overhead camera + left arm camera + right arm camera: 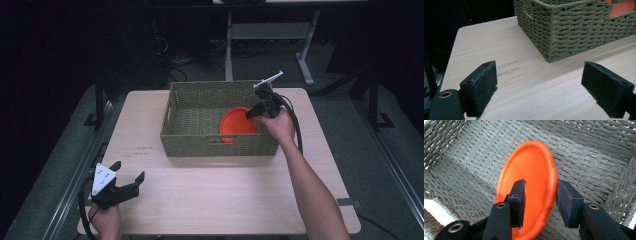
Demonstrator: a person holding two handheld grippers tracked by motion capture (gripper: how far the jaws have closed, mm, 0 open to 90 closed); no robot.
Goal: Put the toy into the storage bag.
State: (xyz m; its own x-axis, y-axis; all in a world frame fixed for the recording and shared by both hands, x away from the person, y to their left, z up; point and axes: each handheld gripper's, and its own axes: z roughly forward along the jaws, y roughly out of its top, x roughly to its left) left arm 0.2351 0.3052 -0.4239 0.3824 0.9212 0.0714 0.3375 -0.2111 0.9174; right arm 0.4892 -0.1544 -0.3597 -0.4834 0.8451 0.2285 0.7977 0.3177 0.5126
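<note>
So the round orange plastic plate (237, 124) was sitting inside the olive-green woven rope basket (180, 134), tipped up on its edge in the right half, close to the basket's near wall. The right tongs (539, 200) had reached down over the basket's right end and were straddling the plate's rim, one jaw over the plate's inner face and the other outside the rim. From the right gripper view there looked to be a gap on the outer side, so I'd call them narrow but not clamped on it yet.

My read on handling: the plate looked thin, light and fairly stiff, with a smooth glossy face that's probably slippery. I'd pinch it right at the raised rim, where the lip gives the pads something to catch on. Squeeze too far in on the flat face and it'd likely slide or pivot.

The left tongs (539, 87) were spread wide, holding nothing, low over the pale wooden desk (225, 195) well off the basket's near-left corner.
</note>
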